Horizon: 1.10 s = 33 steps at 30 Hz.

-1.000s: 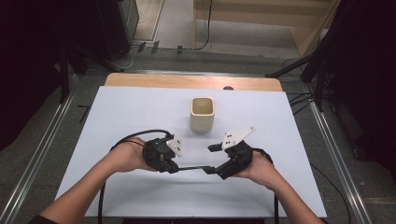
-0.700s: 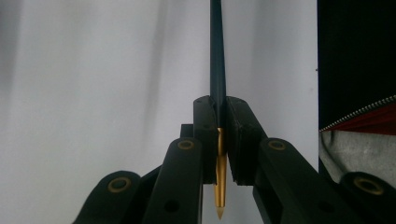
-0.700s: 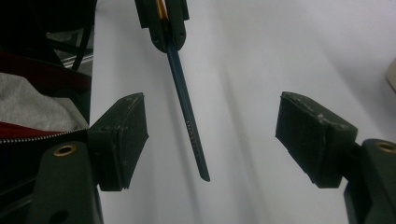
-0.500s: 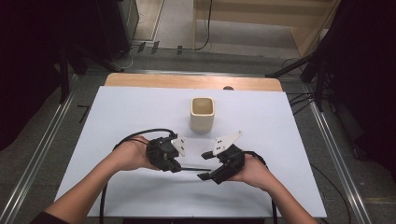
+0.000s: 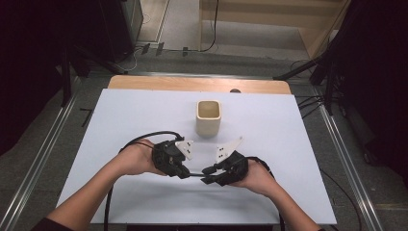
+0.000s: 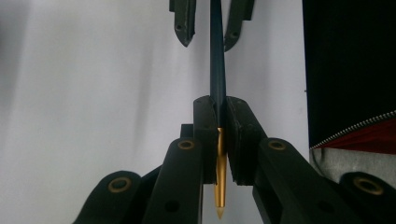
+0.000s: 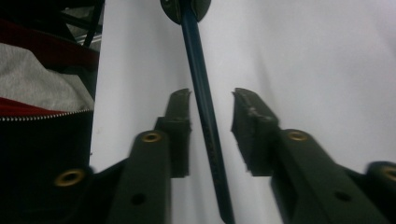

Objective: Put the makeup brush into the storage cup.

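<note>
Pinching the pen (image 6: 217,79) near its gold tip, the left tongs (image 5: 182,169) are pressed together on it, so the shaft is kept level just above the white worktop (image 5: 288,144) and offered rightward. The right tongs (image 5: 208,174) have just been closing around the dark shaft, yet their pads (image 7: 180,126) are seen apart from it, so no grip is judged there. A beige cup (image 5: 208,117) stands behind, apart, likely the pen's destination.
</note>
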Available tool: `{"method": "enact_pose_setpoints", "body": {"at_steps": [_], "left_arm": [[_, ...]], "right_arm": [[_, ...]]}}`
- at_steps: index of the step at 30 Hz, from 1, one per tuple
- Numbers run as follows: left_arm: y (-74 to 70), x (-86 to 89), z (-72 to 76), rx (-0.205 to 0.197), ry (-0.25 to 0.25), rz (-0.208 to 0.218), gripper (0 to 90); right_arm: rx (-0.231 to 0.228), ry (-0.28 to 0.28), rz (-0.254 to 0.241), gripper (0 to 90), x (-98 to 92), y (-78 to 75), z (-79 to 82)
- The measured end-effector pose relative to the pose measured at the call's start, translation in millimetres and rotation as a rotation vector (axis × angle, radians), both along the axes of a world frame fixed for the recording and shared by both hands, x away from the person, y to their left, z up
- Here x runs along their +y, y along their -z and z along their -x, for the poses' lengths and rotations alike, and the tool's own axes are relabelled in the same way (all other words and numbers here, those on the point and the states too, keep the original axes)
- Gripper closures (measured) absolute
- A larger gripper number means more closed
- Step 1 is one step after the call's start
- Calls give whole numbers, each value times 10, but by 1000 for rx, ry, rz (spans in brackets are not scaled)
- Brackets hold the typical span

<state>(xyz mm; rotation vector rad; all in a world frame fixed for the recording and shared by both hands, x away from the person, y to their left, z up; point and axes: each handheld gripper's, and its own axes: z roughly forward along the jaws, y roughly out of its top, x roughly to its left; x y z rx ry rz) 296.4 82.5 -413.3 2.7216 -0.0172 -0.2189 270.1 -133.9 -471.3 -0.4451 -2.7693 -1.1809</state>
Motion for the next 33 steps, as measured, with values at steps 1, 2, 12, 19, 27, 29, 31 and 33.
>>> {"method": "enact_pose_setpoints", "body": {"at_steps": [1, 2, 12, 19, 27, 29, 31, 33], "left_arm": [[0, 0, 0, 0, 0, 0, 845], [-1, -1, -1, 7, 2, 0, 845], [8, 9, 2, 20, 50, 12, 831], [-18, 59, -58, 45, 11, 26, 708], [-37, 146, -176, 83, -113, 57, 523], [-35, 206, -213, 106, -169, 84, 482], [-31, 240, -232, 105, -191, 84, 459], [-22, 275, -241, 104, -219, 94, 441]], "right_arm": [[0, 0, 0, 713, 0, 0, 0], [9, -12, -2, 769, -2, 9, -2], [36, -82, -14, 846, 6, 9, 32], [43, -75, -21, 847, -25, -4, 20], [52, -45, -11, 846, -47, -2, 6], [54, -17, -15, 846, -70, -8, 7], [50, -7, -14, 846, -89, -9, 5], [54, 6, -12, 846, -108, -8, 3]]}}
